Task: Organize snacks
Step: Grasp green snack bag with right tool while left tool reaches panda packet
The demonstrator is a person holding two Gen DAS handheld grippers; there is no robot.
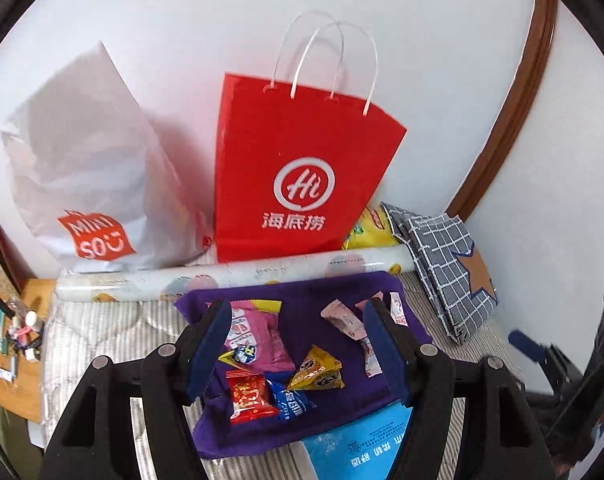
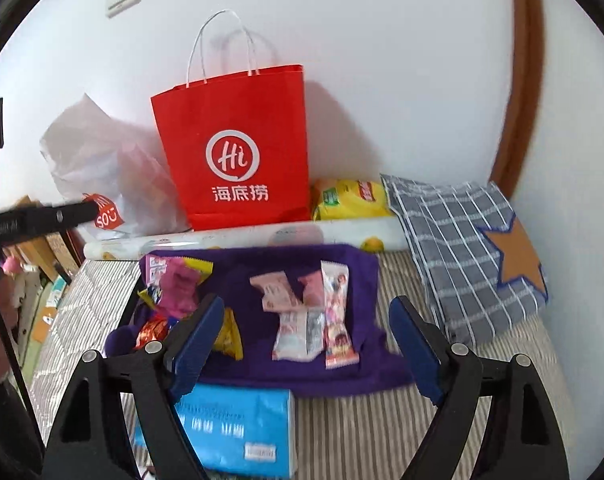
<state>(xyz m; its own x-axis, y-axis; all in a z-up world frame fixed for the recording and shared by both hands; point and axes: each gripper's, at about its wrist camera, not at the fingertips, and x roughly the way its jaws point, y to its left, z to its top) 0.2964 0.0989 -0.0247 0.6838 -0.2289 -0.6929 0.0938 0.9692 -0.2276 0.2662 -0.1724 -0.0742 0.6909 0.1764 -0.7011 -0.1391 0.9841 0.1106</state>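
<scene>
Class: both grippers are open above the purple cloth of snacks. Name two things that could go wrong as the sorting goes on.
1. The small packets lie crowded and overlapping, so the left gripper may pinch two at once.
2. The pink wrappers lie flat on the purple cloth; the right gripper may snag the cloth and shift every pile.

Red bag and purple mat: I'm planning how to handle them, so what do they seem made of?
Red bag: likely stiff paper, matte, with crisp folded edges and thin white cord handles. Purple mat: looks like soft cloth, fuzzy and dull, with rumpled edges.
</scene>
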